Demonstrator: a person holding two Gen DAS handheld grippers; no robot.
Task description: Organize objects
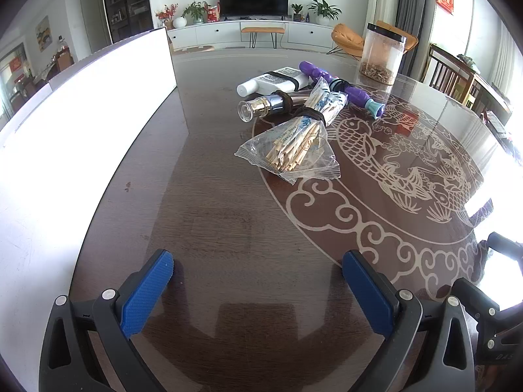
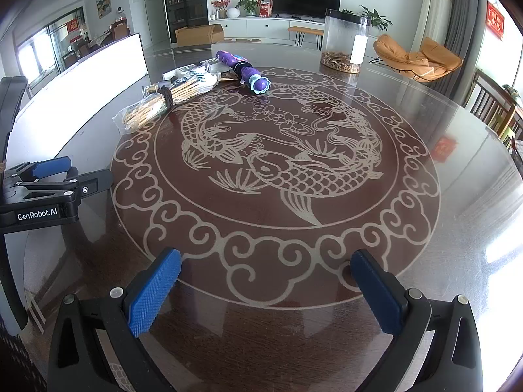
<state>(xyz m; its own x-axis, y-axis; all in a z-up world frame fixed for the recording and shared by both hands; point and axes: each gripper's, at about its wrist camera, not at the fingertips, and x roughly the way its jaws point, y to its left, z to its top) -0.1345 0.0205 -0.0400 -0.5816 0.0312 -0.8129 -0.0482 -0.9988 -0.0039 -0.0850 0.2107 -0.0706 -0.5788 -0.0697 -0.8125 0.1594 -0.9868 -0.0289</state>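
Note:
A small pile lies at the far side of the round table. It holds a clear bag of wooden sticks point(image 1: 291, 150) point(image 2: 153, 107) cinched with a dark band, a silver bottle with a clear cap point(image 1: 271, 104) point(image 2: 153, 89), a white tube point(image 1: 274, 81) point(image 2: 183, 72) and a purple plastic toy point(image 1: 340, 88) point(image 2: 248, 72). My left gripper point(image 1: 258, 259) point(image 2: 91, 169) is open and empty, well short of the bag. My right gripper point(image 2: 265, 258) hangs open and empty over the carp pattern, far from the pile.
A clear jar point(image 1: 382, 52) point(image 2: 343, 42) with brown bits at its bottom stands behind the pile. A tall white panel point(image 1: 81, 130) point(image 2: 98, 68) runs along the table's left side. The glass-topped table point(image 2: 441, 196) is glossy. Chairs stand beyond the right edge.

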